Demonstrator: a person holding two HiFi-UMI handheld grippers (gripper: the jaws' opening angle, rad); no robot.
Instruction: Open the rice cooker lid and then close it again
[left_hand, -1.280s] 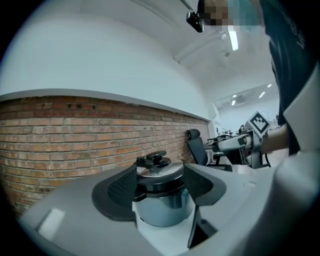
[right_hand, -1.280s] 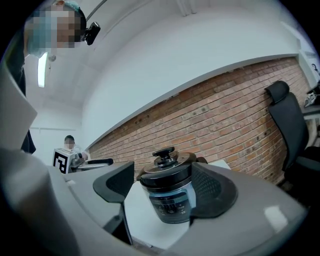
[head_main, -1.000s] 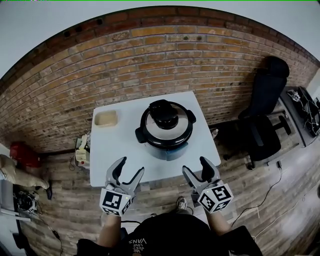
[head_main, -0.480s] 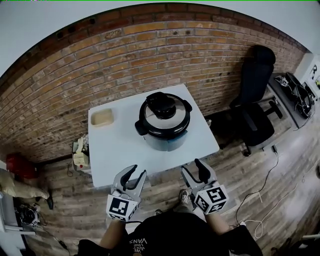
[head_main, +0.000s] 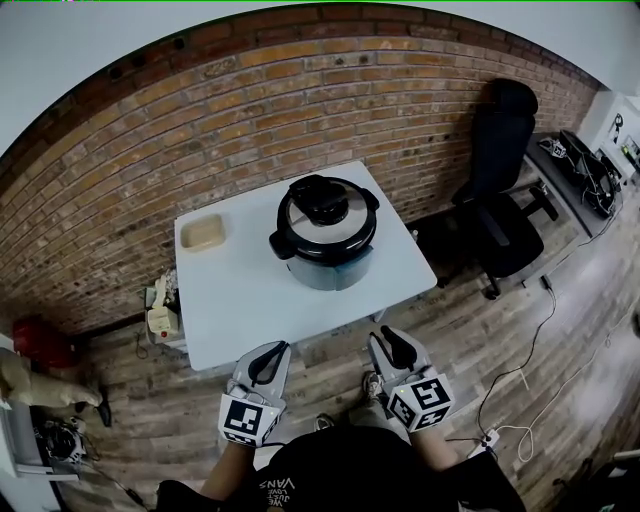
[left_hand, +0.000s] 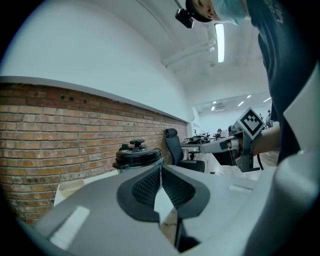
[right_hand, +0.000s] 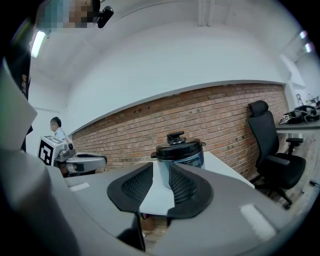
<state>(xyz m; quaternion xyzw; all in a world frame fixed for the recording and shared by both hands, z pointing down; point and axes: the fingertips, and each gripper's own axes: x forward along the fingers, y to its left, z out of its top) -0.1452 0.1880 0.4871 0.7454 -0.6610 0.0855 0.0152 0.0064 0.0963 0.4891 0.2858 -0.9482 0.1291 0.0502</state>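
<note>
- While the round rice cooker, silver-bodied with black side handles, stands toward the far side of the white square table, its black domed lid sits flat on the body. No view shows a gap at the rim.
- Left gripper: the jaws have just been closing and now stand together, with the ribbed pads meeting at the tips. Nothing is between them.
- Right gripper: the jaws have just been closing, and a narrow gap remains between the pads. Nothing is held; the cooker seen through the gap stands far behind on the table.
- Position: both grippers hang just off the near edge of the table and point toward the cooker, well apart from it. Neither touches the table or the appliance.
- Step in hand (judgement): a seated lid with both grippers clear of it fits two stages. Either the lid is yet to be raised, or it has been raised and set down again. The views do not settle which.
- Next move (judgement): none is fixed by this scene. Any handling of the lid would call for jaws spread wide enough to take the top knob, and for a reach across most of the table. Whether a latch secures the lid cannot be told.
- Other items: a shallow beige rectangular container lies at the far left corner of the table, apart from the cooker. A black office chair stands beyond the right edge of the table, out of the line between the grippers and the cooker.
</note>
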